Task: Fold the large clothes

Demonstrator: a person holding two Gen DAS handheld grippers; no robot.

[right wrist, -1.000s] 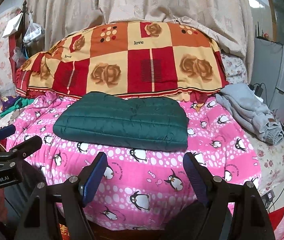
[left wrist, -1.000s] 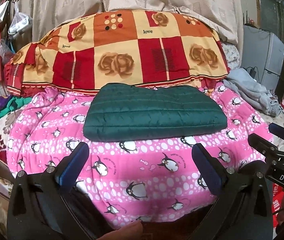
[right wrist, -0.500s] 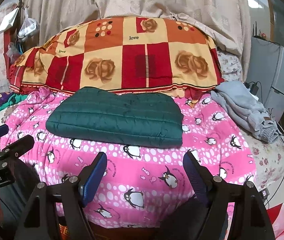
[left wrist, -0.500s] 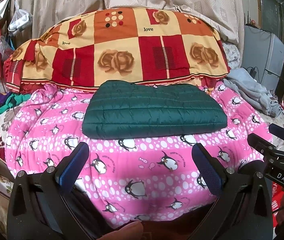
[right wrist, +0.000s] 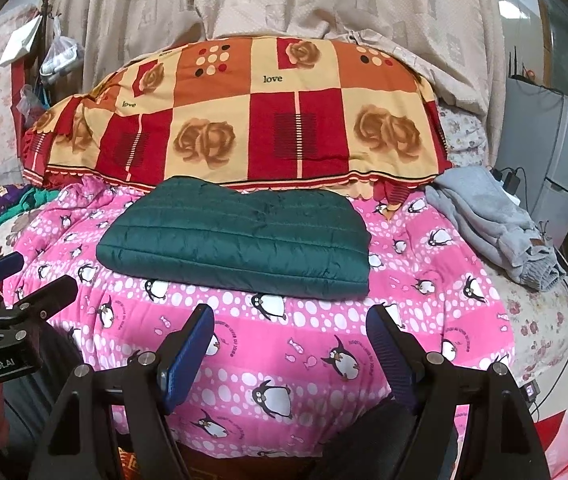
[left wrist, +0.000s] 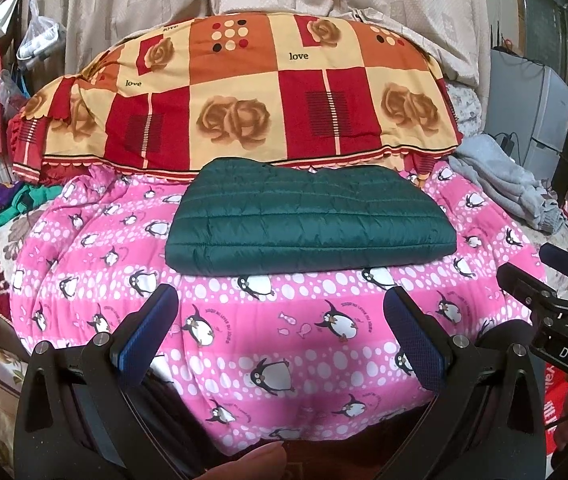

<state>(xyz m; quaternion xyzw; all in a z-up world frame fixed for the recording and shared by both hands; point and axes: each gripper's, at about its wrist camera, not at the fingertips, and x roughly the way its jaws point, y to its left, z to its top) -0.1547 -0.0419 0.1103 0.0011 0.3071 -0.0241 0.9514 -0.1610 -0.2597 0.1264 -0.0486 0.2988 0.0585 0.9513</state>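
Observation:
A dark green quilted jacket [left wrist: 308, 220] lies folded into a flat rectangle on the pink penguin blanket [left wrist: 284, 320]; it also shows in the right wrist view [right wrist: 240, 240]. My left gripper [left wrist: 280, 312] is open and empty, held back from the jacket over the blanket's near edge. My right gripper [right wrist: 290, 324] is open and empty, also short of the jacket. The right gripper shows at the right edge of the left wrist view [left wrist: 540, 272], and the left gripper at the left edge of the right wrist view [right wrist: 24, 280].
A red, orange and cream rose-patterned quilt [left wrist: 244, 100] is piled behind the jacket. A grey garment [right wrist: 496, 224] lies crumpled at the right of the bed. A grey fridge [right wrist: 564, 160] stands further right. Bags and clothes [left wrist: 16, 204] crowd the left side.
Both grippers have drawn back slightly from the bed; the folded jacket has not moved. Both stay open.

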